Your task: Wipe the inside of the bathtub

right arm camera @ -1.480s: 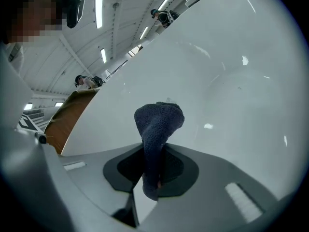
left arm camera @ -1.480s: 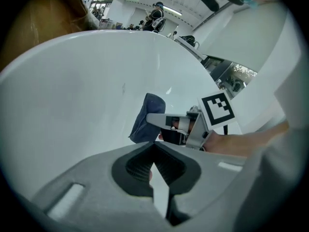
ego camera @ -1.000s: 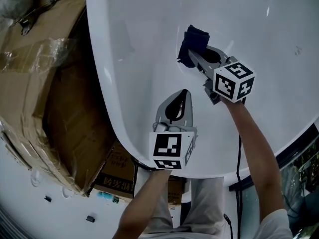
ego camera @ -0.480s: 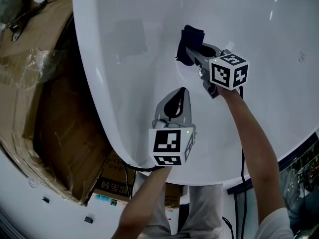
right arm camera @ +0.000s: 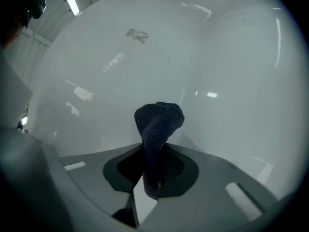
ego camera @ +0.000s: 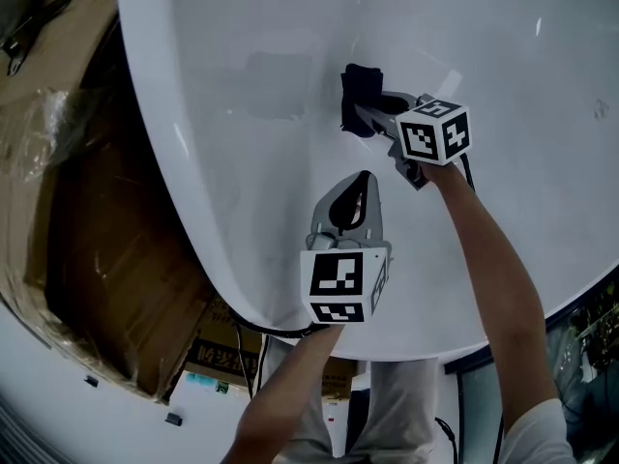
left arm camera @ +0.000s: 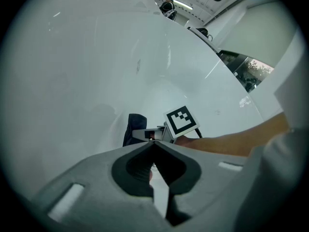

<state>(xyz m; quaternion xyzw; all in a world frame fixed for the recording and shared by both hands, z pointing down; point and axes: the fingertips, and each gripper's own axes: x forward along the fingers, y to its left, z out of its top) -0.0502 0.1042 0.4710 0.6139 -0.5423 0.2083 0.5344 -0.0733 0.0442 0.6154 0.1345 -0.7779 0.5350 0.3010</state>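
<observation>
Dark blue cloth: pinched between the two jaws of my right tongs. A narrow tail hangs down through the jaw hollow, and a rounded bunch stands out beyond the tips. In the head view the cloth sits at the far end of the right tongs. It rests against the sloping inner wall of the white bathtub, near the rounded end of the basin.

Right tongs: closed narrowly on the cloth, pointing away from me into the tub. Their marker cube is at the near end and my right forearm runs back from it.

Left tongs: jaws brought together at the tips, with nothing between them. They hover over the tub wall nearer to me than the right pair. The cloth lies ahead of their tips and a little to the right, clearly apart from them. The left gripper view confirms this. The closed tips are in the foreground, and beyond them are the cloth and the right pair's cube, set against the tub's curved white interior. The left cube sits over the tub's near rim, with my left forearm below it.

Surroundings: the tub's glossy inner surface fills the right gripper view and carries bright reflections. Brown cardboard boxes, partly wrapped in clear film, stand outside the tub on the left.
</observation>
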